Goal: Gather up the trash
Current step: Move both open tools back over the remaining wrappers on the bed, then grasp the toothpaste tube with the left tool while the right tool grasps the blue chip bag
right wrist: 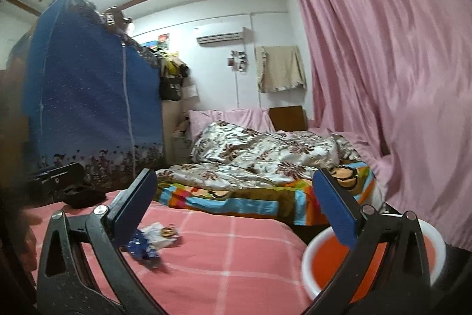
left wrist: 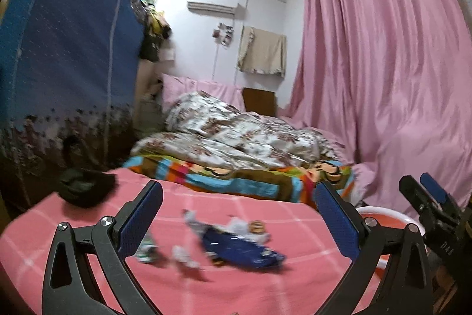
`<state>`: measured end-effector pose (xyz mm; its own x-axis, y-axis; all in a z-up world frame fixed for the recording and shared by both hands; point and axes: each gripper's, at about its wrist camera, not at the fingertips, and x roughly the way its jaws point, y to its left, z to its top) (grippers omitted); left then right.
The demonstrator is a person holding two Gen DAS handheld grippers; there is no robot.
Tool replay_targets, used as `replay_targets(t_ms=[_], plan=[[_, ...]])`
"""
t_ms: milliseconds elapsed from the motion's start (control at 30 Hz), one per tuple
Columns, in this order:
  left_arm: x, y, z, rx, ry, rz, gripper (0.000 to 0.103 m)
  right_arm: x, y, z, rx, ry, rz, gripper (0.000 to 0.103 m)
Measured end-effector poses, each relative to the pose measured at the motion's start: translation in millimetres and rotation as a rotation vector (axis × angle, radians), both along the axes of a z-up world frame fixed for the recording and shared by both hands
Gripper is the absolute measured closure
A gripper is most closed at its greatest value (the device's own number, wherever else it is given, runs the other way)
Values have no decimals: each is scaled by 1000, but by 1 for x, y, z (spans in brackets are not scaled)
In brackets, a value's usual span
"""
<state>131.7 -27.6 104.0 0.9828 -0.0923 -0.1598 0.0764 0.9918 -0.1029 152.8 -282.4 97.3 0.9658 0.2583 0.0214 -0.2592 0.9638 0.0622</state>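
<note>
Trash lies on the pink checked bedsheet [left wrist: 265, 214]: a blue snack wrapper [left wrist: 242, 251], a white crumpled scrap [left wrist: 183, 254], a green-and-white wrapper [left wrist: 146, 248] and a pale wrapper with a cookie picture [left wrist: 256, 226]. My left gripper [left wrist: 239, 214] hovers open just above and in front of them, with nothing between its fingers. In the right wrist view the blue wrapper [right wrist: 144, 244] and the cookie wrapper [right wrist: 165, 231] sit beside the left finger. My right gripper [right wrist: 236, 205] is open and holds nothing, and stands over the bed edge by an orange bin [right wrist: 324, 259] with a white rim.
A black cloth [left wrist: 85, 188] lies at the sheet's left edge. Folded floral quilt [left wrist: 236, 132] and a colourful blanket [left wrist: 250, 179] fill the far bed. A blue fabric wardrobe [left wrist: 67, 49] stands left, pink curtains [left wrist: 383, 64] right. The bin [left wrist: 383, 214] sits off the bed's right edge.
</note>
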Motion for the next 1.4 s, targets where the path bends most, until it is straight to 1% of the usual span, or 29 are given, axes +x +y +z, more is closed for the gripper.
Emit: replay_targets(t_ms=[167, 333, 400, 500, 633, 700, 733, 800, 900, 967, 1033, 1133, 1200, 1267, 1300, 1367, 1400], plan=[[-22, 26, -11, 47, -19, 41, 2, -4, 23, -4, -18, -14, 40, 0], [-36, 46, -24, 105, 13, 71, 2, 0, 48, -10, -54, 15, 84, 0], [-34, 51, -30, 126, 48, 85, 2, 5, 55, -14, -70, 37, 97, 0], [-20, 60, -38, 126, 103, 100, 2, 14, 68, -20, -90, 85, 125, 0], [-5, 69, -49, 104, 194, 111, 2, 29, 83, -31, -144, 169, 136, 0], [6, 72, -54, 94, 247, 132, 2, 38, 88, -38, -162, 221, 147, 0], [14, 73, -57, 89, 288, 145, 2, 40, 89, -42, -168, 241, 150, 0], [27, 77, -62, 74, 345, 142, 2, 49, 93, -49, -184, 295, 157, 0], [38, 85, -67, 50, 401, 131, 3, 60, 103, -59, -228, 378, 161, 0], [48, 88, -71, 27, 441, 122, 3, 66, 107, -64, -249, 413, 171, 0], [58, 90, -73, 0, 469, 116, 10, 70, 111, -69, -266, 441, 181, 0], [70, 91, -74, -30, 504, 103, 17, 78, 118, -74, -283, 482, 209, 8], [81, 91, -78, -51, 541, 91, 20, 83, 123, -77, -291, 511, 227, 12], [88, 92, -81, -69, 571, 84, 26, 88, 126, -80, -291, 541, 253, 16], [92, 94, -82, -79, 589, 82, 33, 90, 127, -81, -291, 554, 264, 19], [98, 97, -85, -102, 622, 79, 41, 94, 131, -85, -297, 584, 284, 23], [101, 100, -88, -116, 640, 80, 45, 96, 134, -87, -302, 599, 294, 27]])
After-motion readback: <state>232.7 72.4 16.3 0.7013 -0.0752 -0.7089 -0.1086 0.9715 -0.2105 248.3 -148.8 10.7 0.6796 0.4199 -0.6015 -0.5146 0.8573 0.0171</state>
